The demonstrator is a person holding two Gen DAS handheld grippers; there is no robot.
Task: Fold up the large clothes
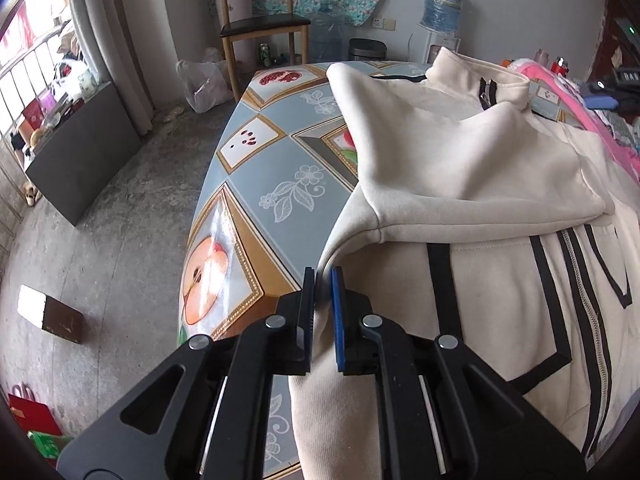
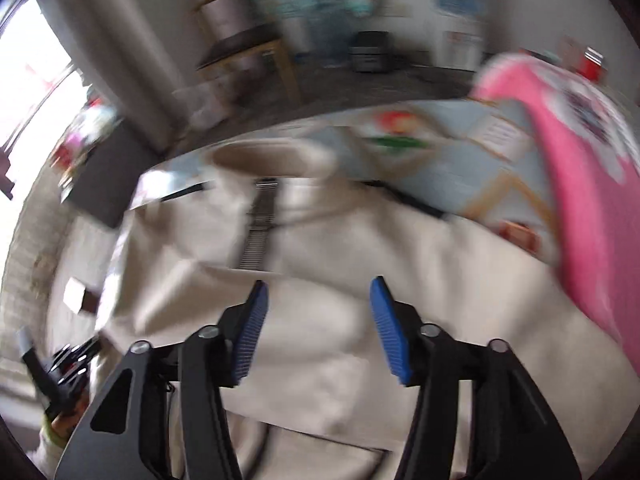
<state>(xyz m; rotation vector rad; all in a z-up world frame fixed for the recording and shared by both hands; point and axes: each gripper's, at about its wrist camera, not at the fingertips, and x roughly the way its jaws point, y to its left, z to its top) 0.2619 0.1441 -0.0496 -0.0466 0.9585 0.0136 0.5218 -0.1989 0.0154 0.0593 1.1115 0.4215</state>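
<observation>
A cream zip-up jacket (image 1: 460, 168) with black stripes lies spread on the table's patterned cloth (image 1: 264, 168), collar (image 1: 480, 80) at the far end. One sleeve is folded across its chest. My left gripper (image 1: 323, 280) is shut on the jacket's left edge near the table's side, with cream fabric pinched between its pads. The right wrist view is blurred. In it my right gripper (image 2: 318, 288) hangs open over the middle of the jacket (image 2: 320, 240), below the zip and collar (image 2: 272, 160). Nothing sits between its blue pads (image 2: 384, 320).
A pink garment (image 1: 600, 128) (image 2: 580, 208) lies along the jacket's right side. The table's left edge drops to a concrete floor with a small box (image 1: 52, 316). A dark cabinet (image 1: 80, 152), a wooden chair (image 1: 260, 28) and a water dispenser (image 1: 442, 4) stand beyond.
</observation>
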